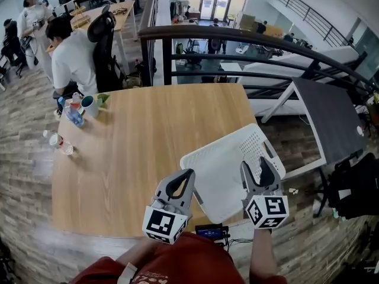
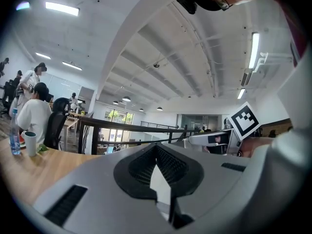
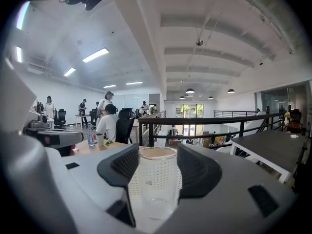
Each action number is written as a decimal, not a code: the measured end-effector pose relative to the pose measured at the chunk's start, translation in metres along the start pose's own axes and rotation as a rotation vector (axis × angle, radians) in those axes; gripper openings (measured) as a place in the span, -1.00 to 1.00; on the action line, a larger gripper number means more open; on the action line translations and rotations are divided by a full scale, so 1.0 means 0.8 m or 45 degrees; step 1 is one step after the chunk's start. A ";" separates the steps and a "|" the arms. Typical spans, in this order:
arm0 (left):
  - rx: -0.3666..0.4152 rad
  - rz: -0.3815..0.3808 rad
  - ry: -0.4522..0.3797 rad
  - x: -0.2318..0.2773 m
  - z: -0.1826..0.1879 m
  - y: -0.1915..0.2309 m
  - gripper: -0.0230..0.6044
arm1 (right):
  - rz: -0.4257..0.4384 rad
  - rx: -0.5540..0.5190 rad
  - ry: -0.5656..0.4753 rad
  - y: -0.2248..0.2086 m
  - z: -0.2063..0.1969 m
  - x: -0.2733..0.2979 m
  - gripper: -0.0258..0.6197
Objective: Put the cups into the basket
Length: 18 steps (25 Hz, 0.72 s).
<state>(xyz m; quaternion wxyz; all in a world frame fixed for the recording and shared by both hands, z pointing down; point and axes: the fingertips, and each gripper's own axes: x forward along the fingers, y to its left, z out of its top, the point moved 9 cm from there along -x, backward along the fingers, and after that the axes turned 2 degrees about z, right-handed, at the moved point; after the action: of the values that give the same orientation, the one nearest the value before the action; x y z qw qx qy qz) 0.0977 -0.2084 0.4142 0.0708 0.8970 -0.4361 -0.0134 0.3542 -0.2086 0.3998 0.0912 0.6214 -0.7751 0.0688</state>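
Clear cup (image 3: pixel 156 189) clamped in right tool (image 3: pixel 157 152), above white basket (image 1: pixel 219 170), left tool (image 2: pixel 156 152) jaws together

Left gripper (image 1: pixel 186 177) has its fingers pressed together, right gripper (image 1: pixel 256 169) clamps a clear cup (image 3: pixel 157 179) (both point forward, side by side).

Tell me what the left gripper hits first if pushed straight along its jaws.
Probably the white basket: the left gripper, jaws shut, points at its near left corner, though it may ride above the rim.
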 end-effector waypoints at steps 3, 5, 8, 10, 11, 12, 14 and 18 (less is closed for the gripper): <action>-0.012 0.012 0.000 -0.002 -0.002 0.007 -0.91 | 0.011 -0.009 0.033 -0.001 -0.001 0.013 -0.14; -0.020 0.019 -0.001 -0.004 -0.003 0.012 -0.91 | 0.018 -0.010 0.051 -0.001 -0.001 0.020 -0.14; -0.027 0.024 -0.002 -0.004 -0.004 0.015 -0.91 | 0.025 -0.006 0.086 -0.007 -0.004 0.033 -0.14; -0.030 0.025 -0.001 -0.003 -0.005 0.016 -0.91 | 0.022 0.006 0.115 -0.012 -0.007 0.042 -0.14; -0.031 0.027 0.000 -0.003 -0.006 0.016 -0.91 | 0.020 0.015 0.129 -0.015 -0.010 0.046 -0.14; -0.032 0.028 0.001 -0.003 -0.006 0.017 -0.91 | 0.017 0.027 0.144 -0.018 -0.012 0.051 -0.14; -0.034 0.029 0.003 -0.004 -0.008 0.018 -0.91 | 0.010 0.059 0.171 -0.023 -0.018 0.059 -0.14; -0.038 0.035 0.005 -0.004 -0.008 0.021 -0.91 | 0.035 0.147 0.232 -0.032 -0.028 0.074 -0.14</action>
<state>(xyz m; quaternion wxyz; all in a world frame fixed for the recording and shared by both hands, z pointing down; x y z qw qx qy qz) 0.0828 -0.2154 0.4230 0.0852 0.8897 -0.4482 -0.0174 0.3676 -0.2655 0.4353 0.1244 0.6060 -0.7669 0.1707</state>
